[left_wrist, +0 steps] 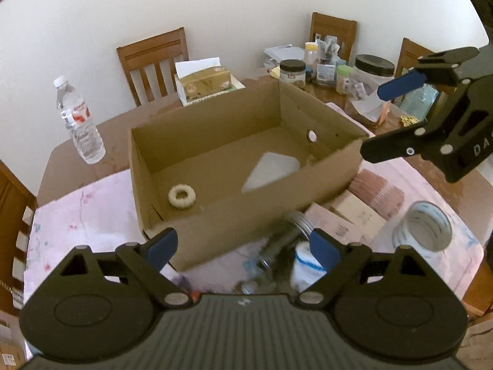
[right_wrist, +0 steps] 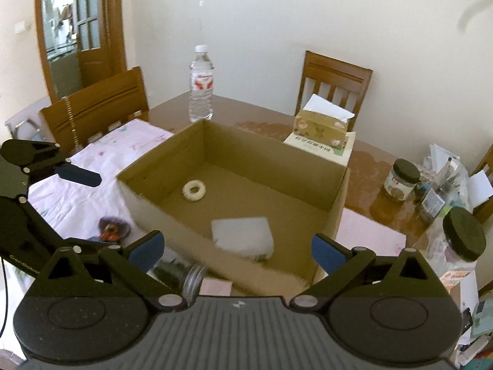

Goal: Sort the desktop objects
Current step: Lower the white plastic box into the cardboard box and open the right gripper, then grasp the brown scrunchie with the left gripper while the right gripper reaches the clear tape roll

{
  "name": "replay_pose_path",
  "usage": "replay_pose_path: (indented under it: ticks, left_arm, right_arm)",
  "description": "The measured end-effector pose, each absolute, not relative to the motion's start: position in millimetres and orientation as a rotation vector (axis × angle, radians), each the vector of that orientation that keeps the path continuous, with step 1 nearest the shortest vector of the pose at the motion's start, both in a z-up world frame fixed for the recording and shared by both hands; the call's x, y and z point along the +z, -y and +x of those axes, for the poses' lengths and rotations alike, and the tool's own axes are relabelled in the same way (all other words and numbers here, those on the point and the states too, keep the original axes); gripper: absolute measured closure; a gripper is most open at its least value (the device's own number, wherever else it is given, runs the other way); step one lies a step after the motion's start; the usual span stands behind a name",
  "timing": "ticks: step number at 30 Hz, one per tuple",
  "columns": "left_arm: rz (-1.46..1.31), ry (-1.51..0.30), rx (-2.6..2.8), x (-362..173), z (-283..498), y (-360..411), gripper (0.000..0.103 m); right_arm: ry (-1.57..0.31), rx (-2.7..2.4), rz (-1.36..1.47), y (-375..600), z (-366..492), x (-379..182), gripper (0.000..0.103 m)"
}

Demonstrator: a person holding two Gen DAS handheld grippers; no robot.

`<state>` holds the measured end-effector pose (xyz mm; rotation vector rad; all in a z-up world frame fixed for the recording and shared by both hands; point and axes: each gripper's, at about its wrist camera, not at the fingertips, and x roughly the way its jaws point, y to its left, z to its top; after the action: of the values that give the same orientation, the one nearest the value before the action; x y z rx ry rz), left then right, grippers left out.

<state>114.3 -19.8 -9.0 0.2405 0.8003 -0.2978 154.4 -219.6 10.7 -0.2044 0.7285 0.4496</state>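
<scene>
Left wrist view shows the cardboard box (left_wrist: 246, 166) as the landmark, standing open on the table (left_wrist: 61, 166). Inside the box lie a pale foam ring (left_wrist: 181, 196) near its left wall and a flat white pad (left_wrist: 272, 169) toward its right wall. The left tongs (left_wrist: 243, 245) stand wide open with nothing between the pads, hanging above the near wall of the box. The right tongs (right_wrist: 237, 248) are likewise wide open and empty, just over the near wall.

Unsorted items lie outside the near wall: a glass jar (left_wrist: 291, 231) on its side and a roll of tape (left_wrist: 426, 229) to the right of the box.

Handling judgement: the jar appears rigid, smooth, breakable and prone to rolling; take it across the body, not on the threaded neck. The tape roll looks light and stiff; pinch through one wall of the ring. The box itself is light and will slide if pushed.
</scene>
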Motion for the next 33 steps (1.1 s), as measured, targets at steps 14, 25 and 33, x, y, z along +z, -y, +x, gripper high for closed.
replay_pose_path:
  ticks: [14, 25, 33]
  left_arm:
    - [0.223, -0.819, -0.219, -37.9, 56.0, 41.1, 0.011]
    - [0.165, -0.869, -0.195, -68.9, 30.7, 53.8, 0.011]
    - [0.154, -0.908, -0.169, -92.2, 26.0, 60.1, 0.013]
  right_arm:
    - [-0.701, 0.44, -0.239, 232.8, 87.7, -7.6, 0.0]
    - [-0.75, 0.353, -0.208, 252.3, 56.6, -37.8, 0.0]
    - [-0.785, 0.292, -0.161, 260.3, 41.6, -54.6, 0.0]
